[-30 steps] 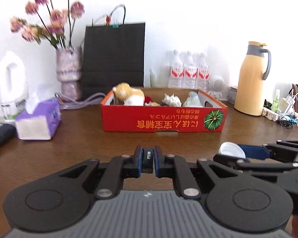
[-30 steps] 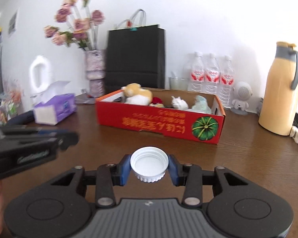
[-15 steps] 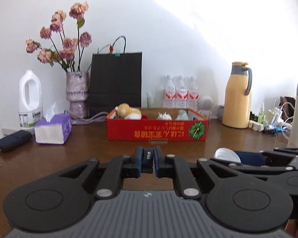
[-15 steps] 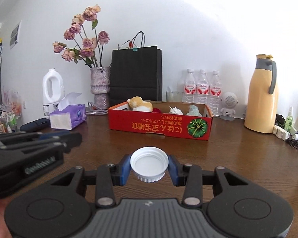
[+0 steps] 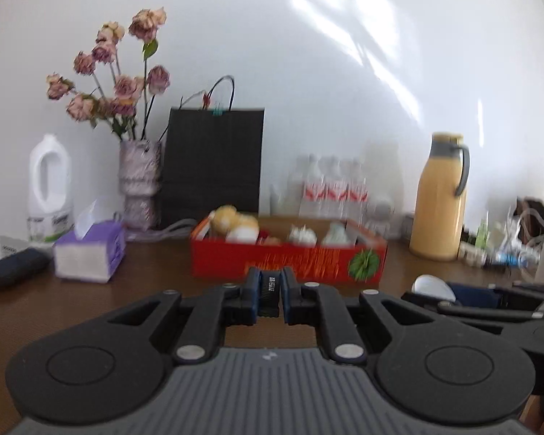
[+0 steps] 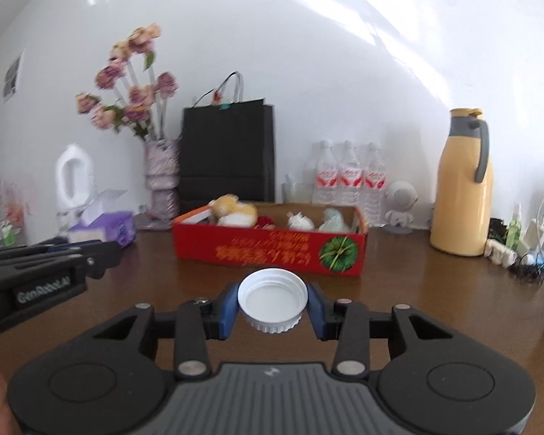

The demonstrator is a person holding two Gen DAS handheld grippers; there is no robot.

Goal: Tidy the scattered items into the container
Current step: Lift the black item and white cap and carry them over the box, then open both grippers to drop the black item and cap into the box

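Observation:
A red cardboard box (image 5: 290,259) (image 6: 268,250) stands on the brown table ahead and holds a plush toy (image 6: 234,210) and crumpled items. My left gripper (image 5: 270,295) is shut on a small black block (image 5: 269,290), held above the table short of the box. My right gripper (image 6: 272,306) is shut on a white bottle cap (image 6: 272,299), open side up, also short of the box. The cap shows at the right of the left wrist view (image 5: 431,288).
Behind the box stand a black paper bag (image 6: 228,152), a flower vase (image 6: 161,177), water bottles (image 6: 348,177) and a yellow thermos (image 6: 462,185). A purple tissue box (image 5: 89,250) and white jug (image 5: 50,188) are left. Cables and chargers (image 6: 529,243) lie right.
Both grippers have pulled back and risen from the box, which looks smaller and farther. Each keeps its hold: block in the left, cap in the right.

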